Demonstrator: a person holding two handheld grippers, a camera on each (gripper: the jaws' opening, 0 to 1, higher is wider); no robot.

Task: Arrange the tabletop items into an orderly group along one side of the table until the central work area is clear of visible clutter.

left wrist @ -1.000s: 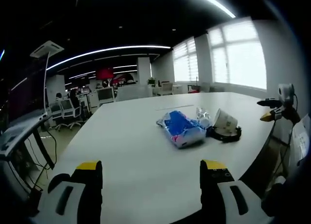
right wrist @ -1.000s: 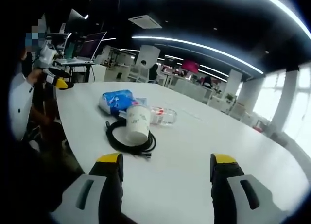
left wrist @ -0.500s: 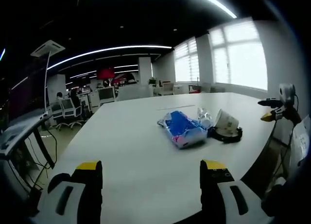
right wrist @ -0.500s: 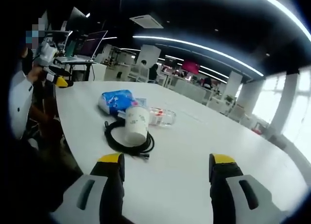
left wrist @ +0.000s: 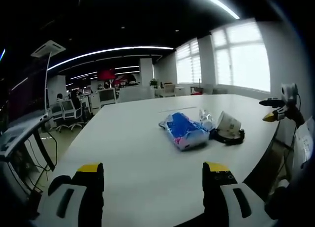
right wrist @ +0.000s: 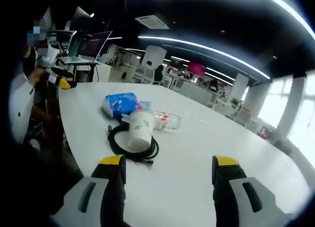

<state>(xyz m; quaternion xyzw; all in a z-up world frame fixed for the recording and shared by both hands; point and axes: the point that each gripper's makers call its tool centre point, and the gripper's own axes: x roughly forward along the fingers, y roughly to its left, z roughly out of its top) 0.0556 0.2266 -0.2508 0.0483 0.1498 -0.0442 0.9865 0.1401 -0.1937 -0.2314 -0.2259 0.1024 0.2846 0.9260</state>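
1. Progress: my read is little is left. The items sit bunched near one edge of the white table (left wrist: pixel 133 138); the wide stretch of tabletop in front of both tools is bare.
2. The cluster: blue packet (left wrist: pixel 183 130), paper cup (right wrist: pixel 140 130), black cable (right wrist: pixel 129 148), and a clear plastic item (right wrist: pixel 168 120). All close together, some touching.
3. The cup lies on its side on top of the cable coil. The packet is just beside it, and the clear item lies behind the cup in the right gripper view.
4. Possibly left: stand the cup up and square the group. Judgement only.
5. Left gripper (left wrist: pixel 153 175): jaws wide apart, nothing between them, well short of the cluster.
6. Right gripper (right wrist: pixel 168 169): jaws likewise spread wide, empty, near the table edge with the cable a little way ahead.
7. Materials: packet is glossy crinkled film, blue with white and red print, soft pillow shape. Cup is matte white paper, tapered, with small print I can't read. Cable is thin rubbery black, in a loose round coil. The clear item is shiny and crumpled; can't tell whether it's a wrapper or a bottle.
8. Tabletop is smooth, matte white, with a rounded edge.
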